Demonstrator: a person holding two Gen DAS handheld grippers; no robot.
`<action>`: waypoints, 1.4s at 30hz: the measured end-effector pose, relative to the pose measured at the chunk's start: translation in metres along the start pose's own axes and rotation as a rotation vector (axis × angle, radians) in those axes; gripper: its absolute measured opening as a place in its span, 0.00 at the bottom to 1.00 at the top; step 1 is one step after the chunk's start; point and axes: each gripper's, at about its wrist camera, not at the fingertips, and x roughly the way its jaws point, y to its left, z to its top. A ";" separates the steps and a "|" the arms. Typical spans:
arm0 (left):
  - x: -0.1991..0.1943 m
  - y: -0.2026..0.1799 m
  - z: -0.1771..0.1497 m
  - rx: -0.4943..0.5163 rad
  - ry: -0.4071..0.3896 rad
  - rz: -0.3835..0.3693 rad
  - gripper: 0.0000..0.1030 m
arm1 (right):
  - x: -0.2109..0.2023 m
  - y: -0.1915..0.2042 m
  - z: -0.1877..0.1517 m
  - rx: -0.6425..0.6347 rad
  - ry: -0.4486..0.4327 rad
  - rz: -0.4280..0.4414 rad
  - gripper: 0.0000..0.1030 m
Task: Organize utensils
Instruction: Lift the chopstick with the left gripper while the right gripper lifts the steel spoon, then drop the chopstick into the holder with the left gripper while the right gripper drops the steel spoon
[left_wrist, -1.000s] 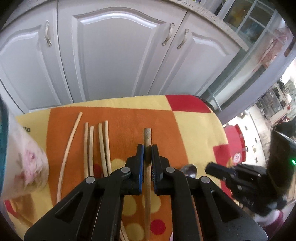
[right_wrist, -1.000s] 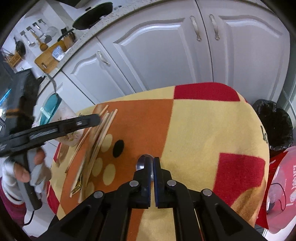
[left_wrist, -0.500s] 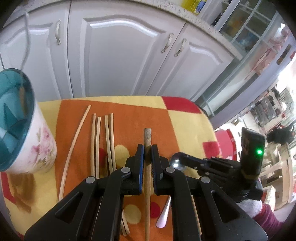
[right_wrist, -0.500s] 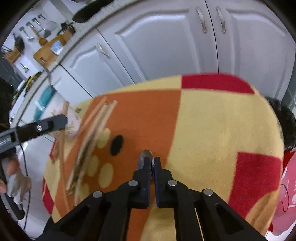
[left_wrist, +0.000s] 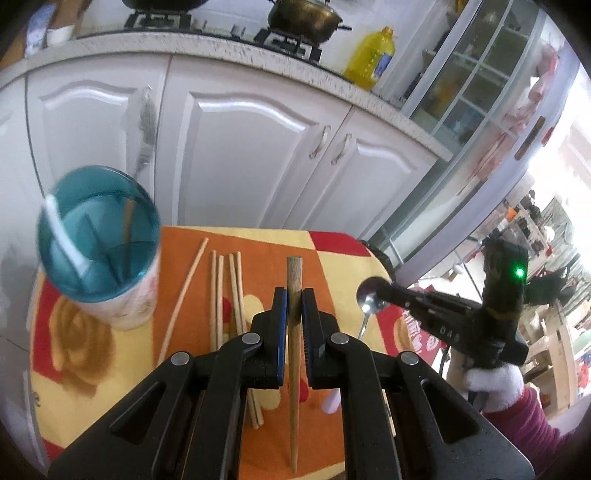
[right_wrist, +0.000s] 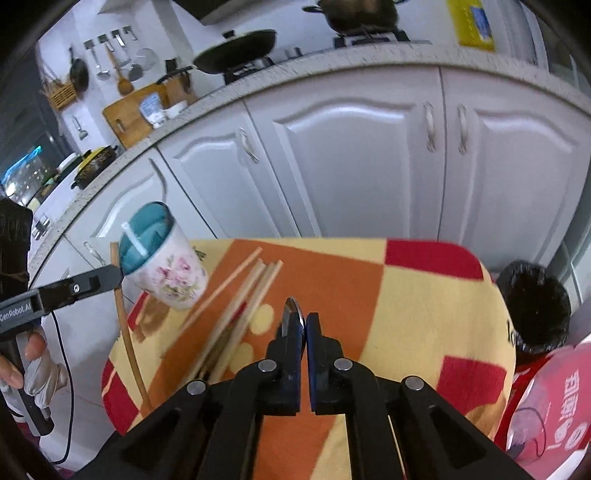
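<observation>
Left wrist: wooden stick (left_wrist: 294, 332) points toward cabinets (left_wrist: 236, 155).

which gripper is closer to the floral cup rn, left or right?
Left. The left gripper, shut on a wooden stick, hangs just right of the floral cup, above the chopsticks. The right gripper, shut on a metal spoon, is farther right.

Black plastic on both, left hand-held gripper (left_wrist: 294, 306) and right hand-held gripper (right_wrist: 302, 332), with silver screws, blue pads. White glove, magenta sleeve, green light.
</observation>
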 end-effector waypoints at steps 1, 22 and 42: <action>-0.008 0.001 -0.001 -0.001 -0.010 0.000 0.06 | -0.004 0.005 0.003 -0.011 -0.011 -0.001 0.02; -0.125 0.075 0.085 -0.063 -0.439 0.255 0.06 | -0.001 0.120 0.110 -0.126 -0.189 0.055 0.02; -0.088 0.117 0.108 -0.005 -0.509 0.425 0.06 | 0.100 0.183 0.129 -0.281 -0.158 -0.045 0.02</action>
